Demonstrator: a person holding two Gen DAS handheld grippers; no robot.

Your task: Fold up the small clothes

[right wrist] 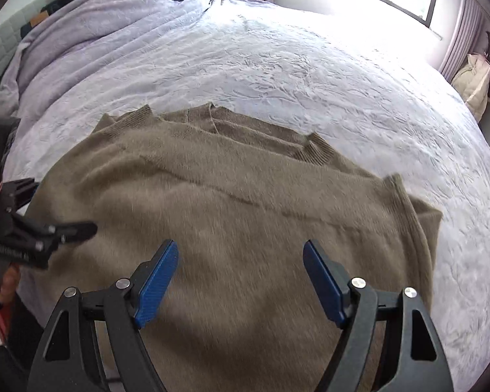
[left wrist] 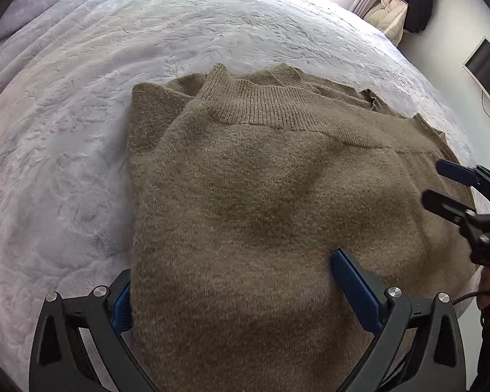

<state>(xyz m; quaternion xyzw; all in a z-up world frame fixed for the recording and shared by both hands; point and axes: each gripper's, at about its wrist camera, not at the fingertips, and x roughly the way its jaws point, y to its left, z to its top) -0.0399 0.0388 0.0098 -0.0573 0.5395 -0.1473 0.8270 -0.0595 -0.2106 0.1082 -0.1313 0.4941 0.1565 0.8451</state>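
Sweater [left wrist: 261, 202] lies folded on the bed [left wrist: 65, 150], ribbed collar toward 12 o'clock. Left gripper [left wrist: 232, 281] fingers are spread wide astride the sweater's near left edge, pinching nothing. Right gripper [right wrist: 240, 281] fingers are spread above the sweater's near part, holding nothing.

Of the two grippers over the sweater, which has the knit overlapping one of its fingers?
The left gripper: the sweater covers part of its left finger. Both fingers of the right gripper sit clear above the knit.
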